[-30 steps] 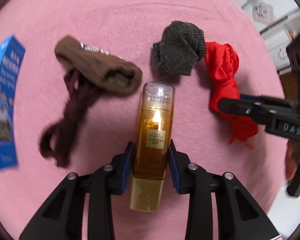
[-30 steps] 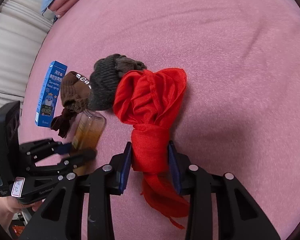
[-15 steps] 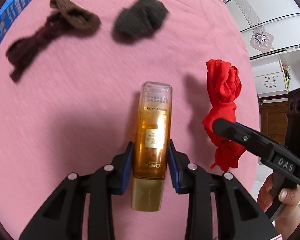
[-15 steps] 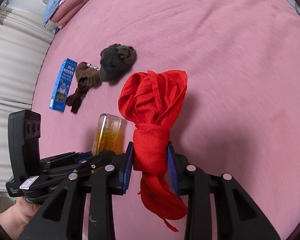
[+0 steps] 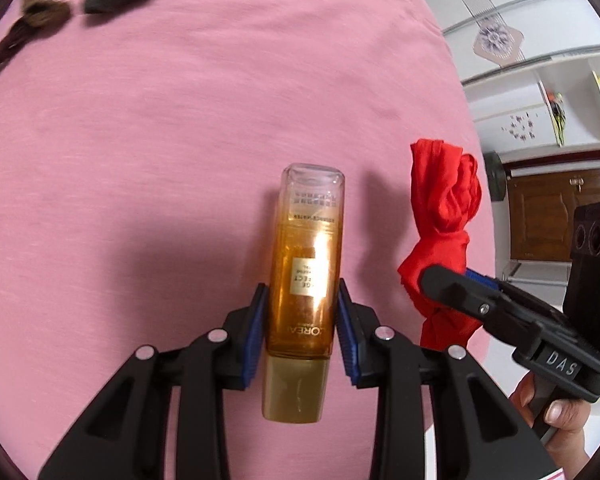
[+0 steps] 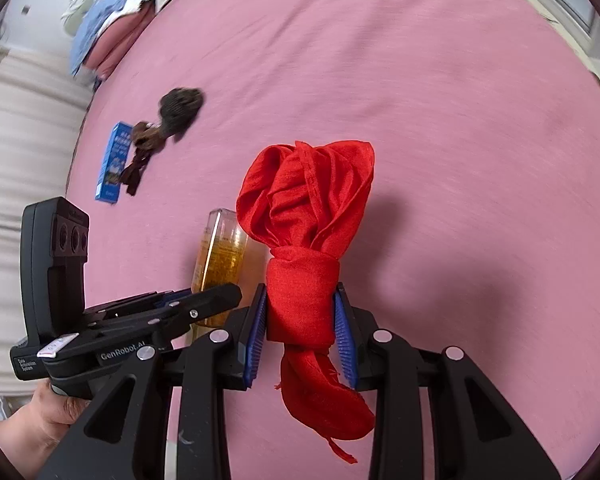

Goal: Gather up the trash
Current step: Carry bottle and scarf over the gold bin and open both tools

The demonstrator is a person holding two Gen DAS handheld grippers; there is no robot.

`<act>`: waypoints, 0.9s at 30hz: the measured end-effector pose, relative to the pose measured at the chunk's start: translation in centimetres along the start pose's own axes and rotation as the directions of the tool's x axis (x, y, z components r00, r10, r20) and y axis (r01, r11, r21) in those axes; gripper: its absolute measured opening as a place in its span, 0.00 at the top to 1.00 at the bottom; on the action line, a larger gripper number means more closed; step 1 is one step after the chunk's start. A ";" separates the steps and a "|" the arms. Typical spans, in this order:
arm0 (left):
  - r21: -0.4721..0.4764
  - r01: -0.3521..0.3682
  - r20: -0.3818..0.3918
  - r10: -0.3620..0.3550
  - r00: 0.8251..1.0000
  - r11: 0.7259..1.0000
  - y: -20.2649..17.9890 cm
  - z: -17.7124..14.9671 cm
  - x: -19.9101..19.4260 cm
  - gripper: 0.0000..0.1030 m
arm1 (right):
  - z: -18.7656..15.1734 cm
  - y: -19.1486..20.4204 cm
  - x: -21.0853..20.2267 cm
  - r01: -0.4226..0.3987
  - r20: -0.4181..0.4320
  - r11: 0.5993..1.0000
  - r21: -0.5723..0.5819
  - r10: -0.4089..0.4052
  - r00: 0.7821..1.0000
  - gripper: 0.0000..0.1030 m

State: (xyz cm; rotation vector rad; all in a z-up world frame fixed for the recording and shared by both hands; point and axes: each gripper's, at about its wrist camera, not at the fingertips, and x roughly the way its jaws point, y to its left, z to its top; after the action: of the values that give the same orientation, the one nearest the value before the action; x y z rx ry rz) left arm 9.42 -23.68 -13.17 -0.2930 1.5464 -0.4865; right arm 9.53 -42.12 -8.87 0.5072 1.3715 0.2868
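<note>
We see a tall clear plastic bottle of amber liquid with a gold cap (image 5: 306,276) pinched between our left gripper's (image 5: 302,328) blue pads above a pink bedspread (image 5: 180,140). Our right gripper (image 6: 300,330) squeezes a knotted bright red cloth (image 6: 302,304) at its knot, beside the bottle.

Pink bedsheet (image 6: 440,100), pillows (image 6: 112,28) piled at its far corner, wooden cabinet (image 5: 540,220)
</note>
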 end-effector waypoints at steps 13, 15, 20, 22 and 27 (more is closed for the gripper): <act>0.158 0.013 -0.062 -0.003 0.998 0.987 -14.7 2.2 6.3 0.68 | -1.4 -11.7 -7.8 0.012 0.096 0.988 0.155 -0.027 0.995 0.70; 0.178 0.019 -0.074 -0.006 0.997 0.984 -16.8 2.9 7.5 0.69 | -1.2 -13.6 -8.9 0.014 0.114 0.984 0.179 -0.034 0.993 0.70; 0.235 0.032 -0.108 -0.007 0.994 0.972 -22.6 4.8 10.8 0.68 | -0.7 -18.1 -11.2 0.020 0.154 0.969 0.248 -0.060 0.986 0.70; 0.257 0.040 -0.121 -0.009 0.993 0.966 -24.5 5.5 12.0 0.68 | -0.6 -19.7 -12.0 0.020 0.168 0.961 0.277 -0.068 0.983 0.69; 0.308 0.059 -0.159 -0.010 0.987 0.949 -28.8 7.1 14.8 0.68 | -0.5 -24.5 -13.9 0.025 0.201 0.932 0.362 -0.104 0.974 0.69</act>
State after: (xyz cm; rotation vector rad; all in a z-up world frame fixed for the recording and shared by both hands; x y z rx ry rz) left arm 12.55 -56.66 -12.41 -0.0373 1.5884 -0.7878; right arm 4.05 -69.81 -9.31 0.7713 1.2258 -0.0777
